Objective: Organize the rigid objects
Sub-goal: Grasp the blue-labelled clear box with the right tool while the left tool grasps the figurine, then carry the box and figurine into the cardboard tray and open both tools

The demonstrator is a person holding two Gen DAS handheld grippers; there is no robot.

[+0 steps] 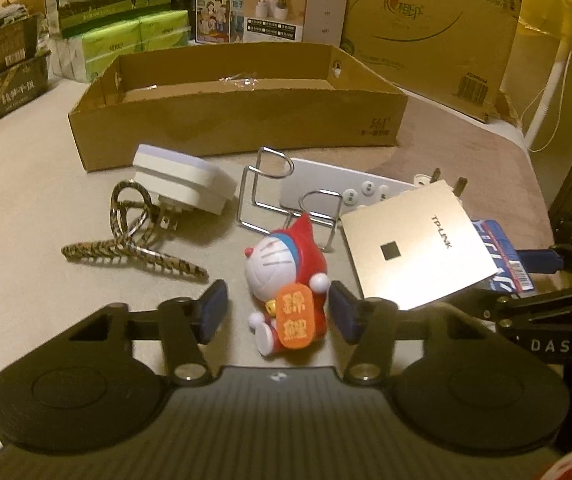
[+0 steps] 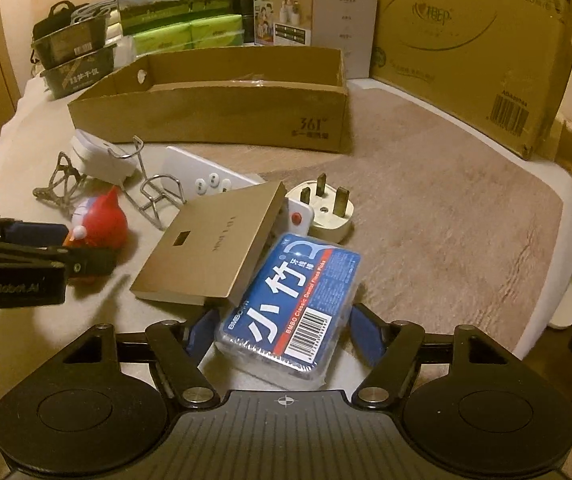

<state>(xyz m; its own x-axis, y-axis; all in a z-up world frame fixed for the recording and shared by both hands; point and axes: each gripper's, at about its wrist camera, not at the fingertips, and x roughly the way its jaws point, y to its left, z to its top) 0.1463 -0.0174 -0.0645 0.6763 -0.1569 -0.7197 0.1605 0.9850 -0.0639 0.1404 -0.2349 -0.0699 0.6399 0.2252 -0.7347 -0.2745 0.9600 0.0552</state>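
Now our left fingers (image 1: 278,310) stand apart around the cat figurine (image 1: 286,280), and our right fingers (image 2: 284,334) gape around the blue floss box (image 2: 290,304). Just beside that box, the gold router (image 2: 216,244) leans on it; lifting could tip it. Beyond waits the cardboard tray (image 2: 222,116).

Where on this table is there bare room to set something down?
Free: the brown mat right of the UK plug, before the big carton; also inside the shallow cardboard tray. Crowded: from hair claw to floss box.
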